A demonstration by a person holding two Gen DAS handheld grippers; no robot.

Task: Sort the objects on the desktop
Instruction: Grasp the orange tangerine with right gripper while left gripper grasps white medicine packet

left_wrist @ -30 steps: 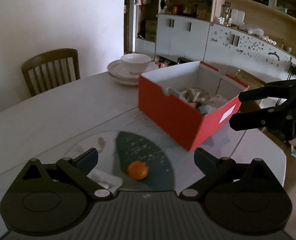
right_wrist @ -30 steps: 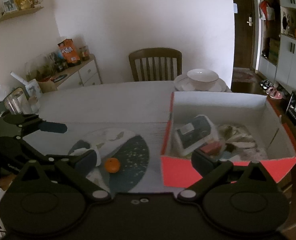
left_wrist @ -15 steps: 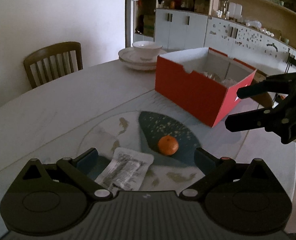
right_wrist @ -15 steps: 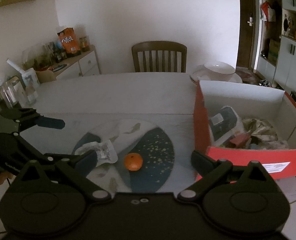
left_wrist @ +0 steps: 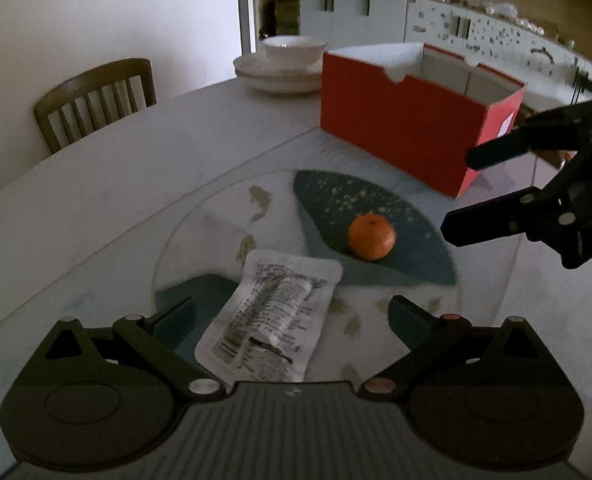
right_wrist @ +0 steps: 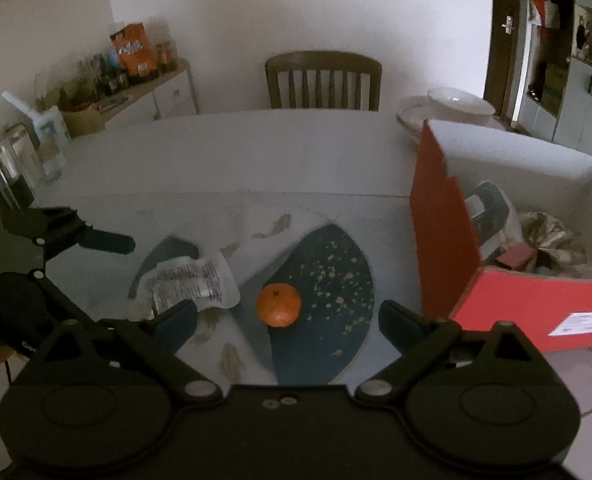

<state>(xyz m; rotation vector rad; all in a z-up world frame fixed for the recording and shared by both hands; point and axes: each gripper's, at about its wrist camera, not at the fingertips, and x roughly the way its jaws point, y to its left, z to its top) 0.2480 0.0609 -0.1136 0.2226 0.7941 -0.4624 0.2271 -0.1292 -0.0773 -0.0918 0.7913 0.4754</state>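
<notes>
Between wide left fingers (left_wrist: 292, 316): printed sachet (left_wrist: 274, 320), text unreadable; right fingers (right_wrist: 288, 316) closing, wide around orange (right_wrist: 278, 305)

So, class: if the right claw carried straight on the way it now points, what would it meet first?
Most likely the orange, which lies on the table between and just ahead of the closing right claw, untouched. Depth is hard to judge.

box (left_wrist: 395, 136) red | tangerine (right_wrist: 278, 305) orange | mat (right_wrist: 327, 280) blue, gold-speckled
</notes>
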